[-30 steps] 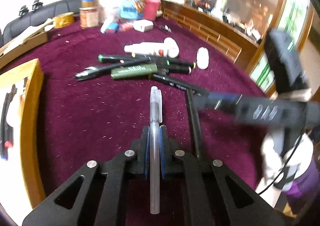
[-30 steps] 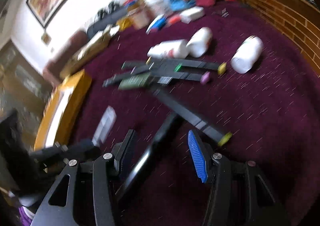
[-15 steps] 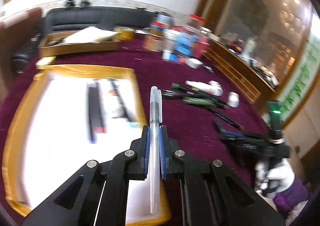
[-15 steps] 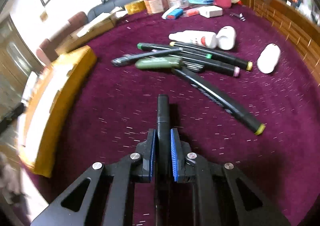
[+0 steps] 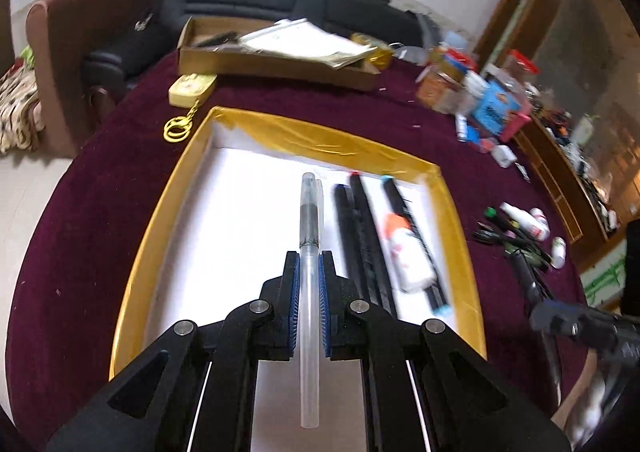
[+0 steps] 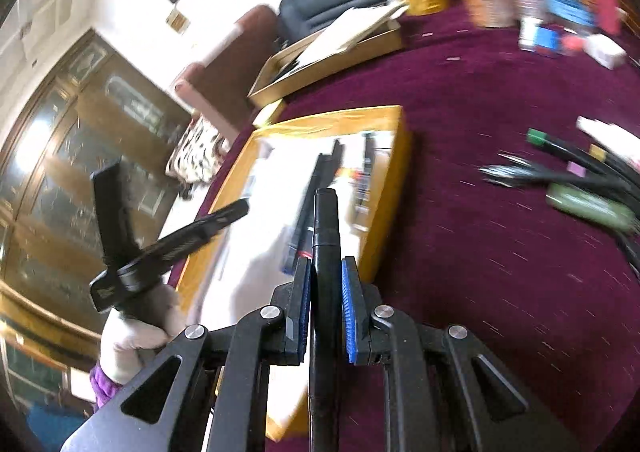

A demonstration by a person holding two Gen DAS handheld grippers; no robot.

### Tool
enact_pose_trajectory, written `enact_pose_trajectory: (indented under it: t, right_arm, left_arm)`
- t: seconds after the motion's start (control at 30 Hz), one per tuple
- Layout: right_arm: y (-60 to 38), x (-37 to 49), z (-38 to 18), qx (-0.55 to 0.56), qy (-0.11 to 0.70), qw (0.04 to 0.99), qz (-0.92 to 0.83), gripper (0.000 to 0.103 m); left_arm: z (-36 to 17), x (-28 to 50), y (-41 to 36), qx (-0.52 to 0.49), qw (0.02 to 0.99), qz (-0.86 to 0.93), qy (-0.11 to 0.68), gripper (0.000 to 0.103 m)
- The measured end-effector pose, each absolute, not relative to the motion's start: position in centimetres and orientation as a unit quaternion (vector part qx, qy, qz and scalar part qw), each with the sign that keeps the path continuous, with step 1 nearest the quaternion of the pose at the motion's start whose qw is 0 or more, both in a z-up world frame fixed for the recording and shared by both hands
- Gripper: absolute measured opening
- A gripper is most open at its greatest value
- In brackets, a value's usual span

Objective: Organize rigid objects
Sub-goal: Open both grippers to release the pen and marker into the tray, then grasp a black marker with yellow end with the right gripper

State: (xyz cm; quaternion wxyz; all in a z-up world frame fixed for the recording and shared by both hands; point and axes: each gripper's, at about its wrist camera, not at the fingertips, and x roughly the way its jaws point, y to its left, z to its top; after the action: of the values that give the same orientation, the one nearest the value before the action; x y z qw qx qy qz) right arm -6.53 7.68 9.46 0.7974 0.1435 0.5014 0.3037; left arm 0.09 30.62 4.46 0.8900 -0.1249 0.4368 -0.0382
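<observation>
My left gripper is shut on a clear pen that hangs over the white floor of a gold-rimmed tray. Black markers and a white bottle lie in the tray's right half. My right gripper is shut on a black marker, held above the tray's near right rim. The left gripper appears at the left of the right wrist view, held by a gloved hand. A pile of loose markers lies on the maroon cloth to the right.
A cardboard box with papers stands behind the tray. A yellow tag with key rings lies at the tray's far left corner. Jars and cartons crowd the back right. Small white bottles lie by the loose markers.
Both grippers swung left from the marker pile toward the tray. The right gripper closed on the black marker and lifted it. The left one now holds its pen over the tray.
</observation>
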Motion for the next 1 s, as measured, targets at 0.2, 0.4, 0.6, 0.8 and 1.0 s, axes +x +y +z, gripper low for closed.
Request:
enact_pose_trajectory:
  t: [0.2, 0.4, 0.6, 0.8, 1.0]
  right_arm:
    - [15.1, -3.1, 7.7, 0.139, 0.529, 0.776, 0.313, 0.013]
    - [19.2, -0.7, 6.3, 0.115, 0.540, 0.778, 0.300, 0.013]
    - [18.8, 0.5, 5.8, 0.115, 0.534, 0.788, 0.284, 0.020]
    - [12.8, -1.1, 8.4, 0.143, 0.495, 0.806, 0.292, 0.026]
    - [-0.2, -3.4, 9.7, 0.156, 0.449, 0.854, 0.213, 0.028]
  left_arm:
    - [2.5, 1.8, 33.0, -0.168, 0.875, -0.019, 0.454, 0.007]
    - [4.0, -0.4, 35.4, -0.211, 0.884, -0.019, 0.417, 0.009]
    - [6.5, -3.0, 35.8, -0.214, 0.901, -0.017, 0.378, 0.053]
    - [8.8, -5.1, 32.9, -0.207, 0.912, -0.051, 0.351, 0.053]
    - [9.9, -5.9, 27.2, -0.181, 0.911, -0.116, 0.352, 0.061]
